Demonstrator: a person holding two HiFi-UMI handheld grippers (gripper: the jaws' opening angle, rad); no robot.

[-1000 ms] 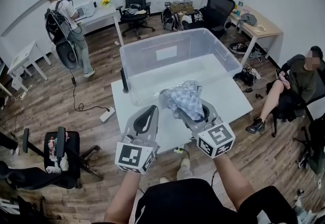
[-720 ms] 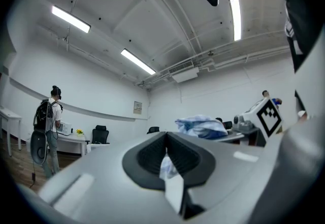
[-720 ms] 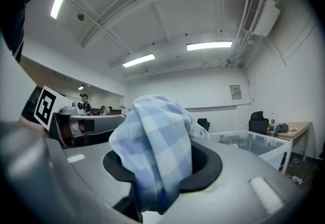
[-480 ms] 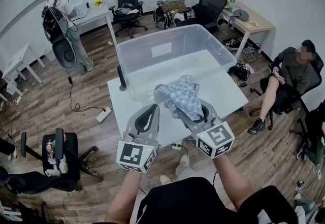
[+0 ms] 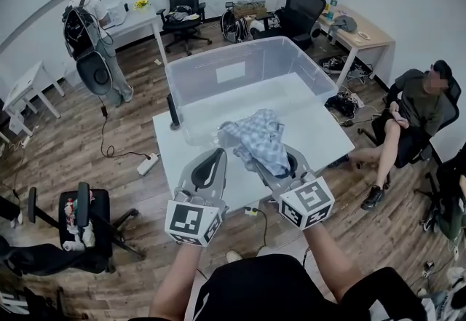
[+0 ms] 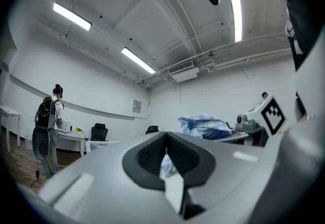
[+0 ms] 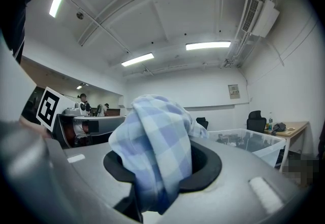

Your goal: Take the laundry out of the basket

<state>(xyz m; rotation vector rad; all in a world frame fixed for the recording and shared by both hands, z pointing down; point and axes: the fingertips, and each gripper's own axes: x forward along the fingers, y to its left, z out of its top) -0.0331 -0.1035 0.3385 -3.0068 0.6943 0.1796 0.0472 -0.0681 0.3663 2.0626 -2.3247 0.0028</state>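
- Grey right gripper (image 5: 279,167) pinches the blue checked cloth (image 5: 258,139), which is bunched forward over its jaws, just short of the clear basket (image 5: 218,72).
- Left gripper (image 5: 209,169), jaws pressed together and empty, sits just beside it.
- Bare white table (image 5: 331,139) lies open to the right, with its front edge close below.

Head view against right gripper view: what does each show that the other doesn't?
Only the head view shows the white table and the wooden floor. Only the right gripper view shows the jaws of the right tool shut on the checked cloth, and the ceiling lights. Both show the cloth and the clear bin.
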